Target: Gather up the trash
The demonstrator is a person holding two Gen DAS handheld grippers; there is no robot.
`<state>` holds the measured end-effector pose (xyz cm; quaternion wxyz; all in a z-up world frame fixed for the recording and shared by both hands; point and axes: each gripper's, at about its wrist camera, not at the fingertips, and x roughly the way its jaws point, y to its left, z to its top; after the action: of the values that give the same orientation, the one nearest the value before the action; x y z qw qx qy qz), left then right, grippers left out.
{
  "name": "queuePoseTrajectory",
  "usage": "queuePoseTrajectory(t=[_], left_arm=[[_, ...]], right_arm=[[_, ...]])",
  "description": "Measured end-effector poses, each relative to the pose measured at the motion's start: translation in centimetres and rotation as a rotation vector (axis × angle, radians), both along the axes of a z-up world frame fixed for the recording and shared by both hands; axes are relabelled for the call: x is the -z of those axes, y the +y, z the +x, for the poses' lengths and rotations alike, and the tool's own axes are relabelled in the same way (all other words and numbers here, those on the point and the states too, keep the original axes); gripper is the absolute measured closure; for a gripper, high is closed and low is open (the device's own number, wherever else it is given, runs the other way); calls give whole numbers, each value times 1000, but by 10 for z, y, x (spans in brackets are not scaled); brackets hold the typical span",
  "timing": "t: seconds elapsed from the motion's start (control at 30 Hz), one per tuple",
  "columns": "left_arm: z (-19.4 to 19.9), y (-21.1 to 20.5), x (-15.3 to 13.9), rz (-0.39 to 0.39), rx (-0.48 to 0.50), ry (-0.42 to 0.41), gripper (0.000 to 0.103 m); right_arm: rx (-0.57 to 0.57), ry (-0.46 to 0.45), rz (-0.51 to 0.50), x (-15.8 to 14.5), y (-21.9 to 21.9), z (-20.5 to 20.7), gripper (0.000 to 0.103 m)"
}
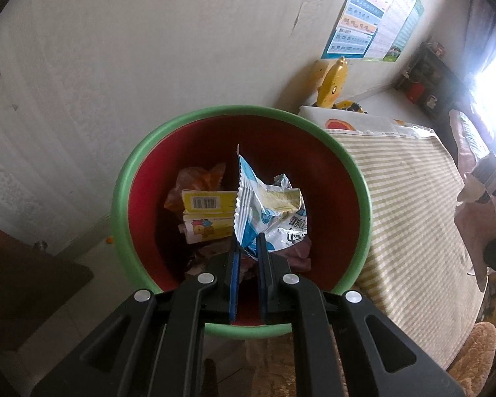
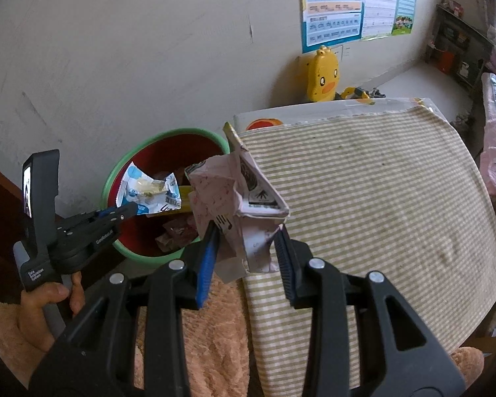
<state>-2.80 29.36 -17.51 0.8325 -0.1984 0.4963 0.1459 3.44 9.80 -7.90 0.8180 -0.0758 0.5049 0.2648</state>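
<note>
My left gripper [image 1: 248, 248] is shut on a crumpled blue and white snack wrapper [image 1: 271, 208] and holds it over a red bin with a green rim [image 1: 357, 172]. The bin holds a yellow carton [image 1: 208, 201], an orange bag and other scraps. In the right wrist view my right gripper [image 2: 246, 235] is shut on a crushed pink and white carton [image 2: 238, 195] above the edge of the striped table. The left gripper [image 2: 129, 211], the wrapper [image 2: 148, 192] and the bin [image 2: 115, 172] show there at the left.
A table with a green-striped cloth [image 2: 363, 198] stands right of the bin. A yellow duck toy [image 2: 322, 74] leans on the white wall behind it, under posters [image 2: 334, 6]. A peach fleece sleeve [image 2: 211, 330] lies below. Dark furniture [image 1: 26, 274] is at the left.
</note>
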Motion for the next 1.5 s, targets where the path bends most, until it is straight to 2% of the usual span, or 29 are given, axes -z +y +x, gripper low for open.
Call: queuePoseTrajectory(t=[0.27, 0.43, 0.5, 0.53, 0.73, 0.8, 0.87, 0.93, 0.97, 1.03, 1.17, 1.33, 1.5], left_arm=[[-2, 8, 1, 4, -22, 19, 94], [-9, 15, -4, 35, -68, 8, 56], [-12, 19, -8, 41, -87, -4, 54], [-15, 22, -11, 52, -103, -8, 50], [-27, 36, -20, 93, -183, -29, 40], [-32, 39, -21, 101, -196, -29, 39], [-36, 41, -21, 110, -203, -25, 39], [-38, 41, -22, 115, -209, -20, 37], [-40, 41, -22, 115, -211, -18, 36], [-41, 40, -22, 97, -207, -21, 32], [-32, 24, -29, 71, -154, -46, 27], [-13, -17, -48, 105, -40, -101, 18], [12, -71, -63, 86, 91, -143, 13]], right_arm=[[-48, -3, 7, 2, 23, 4, 69], [-84, -10, 6, 5, 42, 9, 69], [-94, -7, 8, 7, 49, 9, 69], [-101, -7, 6, 8, 53, 10, 69], [-148, -8, 8, 11, 77, 12, 69], [-166, -14, 17, 10, 83, 11, 69], [-177, -21, 23, 9, 86, 10, 65], [-177, -29, 33, 8, 87, 10, 54], [-175, -31, 39, 7, 85, 11, 53], [-159, -33, 47, 6, 78, 12, 43], [-81, -25, 61, 9, 44, 18, 38], [76, -16, 45, 12, -21, 25, 32], [246, -75, 40, -3, -102, 27, 24]])
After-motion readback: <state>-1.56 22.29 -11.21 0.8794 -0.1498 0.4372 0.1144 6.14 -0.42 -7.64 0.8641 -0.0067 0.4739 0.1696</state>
